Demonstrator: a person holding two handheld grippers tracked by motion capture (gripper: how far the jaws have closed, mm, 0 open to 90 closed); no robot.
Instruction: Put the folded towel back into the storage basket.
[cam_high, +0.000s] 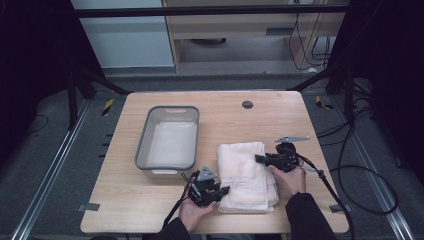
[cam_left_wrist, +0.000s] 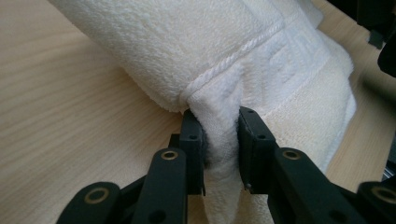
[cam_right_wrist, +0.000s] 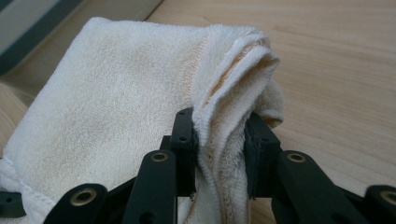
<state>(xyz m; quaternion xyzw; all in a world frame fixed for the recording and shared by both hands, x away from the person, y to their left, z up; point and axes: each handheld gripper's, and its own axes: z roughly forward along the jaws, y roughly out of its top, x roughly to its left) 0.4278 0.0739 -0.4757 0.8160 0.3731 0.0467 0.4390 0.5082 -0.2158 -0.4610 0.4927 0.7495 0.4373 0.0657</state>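
- Towel (cam_high: 245, 172), cream-white terry and folded into a thick rectangle, lies on the near right part of the wooden table (cam_high: 150, 205), just right of a grey plastic tub (cam_high: 142, 142).
- Left gripper (cam_high: 222, 190), held in the person's left hand (cam_high: 192, 210), meets the towel at its near left corner; in the left gripper view its two black jaws pinch a raised fold of the towel (cam_left_wrist: 219, 140) between them, just below a corded seam.
- Right gripper (cam_high: 259, 159), held in the person's right hand (cam_high: 290, 177), reaches the towel's right edge about halfway along; in the right gripper view its jaws are pressed onto several bunched layers of the towel's edge (cam_right_wrist: 224, 140), which stand up between the jaws.
- Both pinched parts are lifted slightly off the table, while the rest of the towel rests flat.
- Tub stands at the table's left centre, touching nothing; its inside is pale and holds nothing that can be made out.
- A small dark round disc (cam_high: 247, 104) sits in the tabletop near the far edge, well apart from the towel.
- Black cables (cam_high: 330, 187) trail from each gripper toward the near edge.
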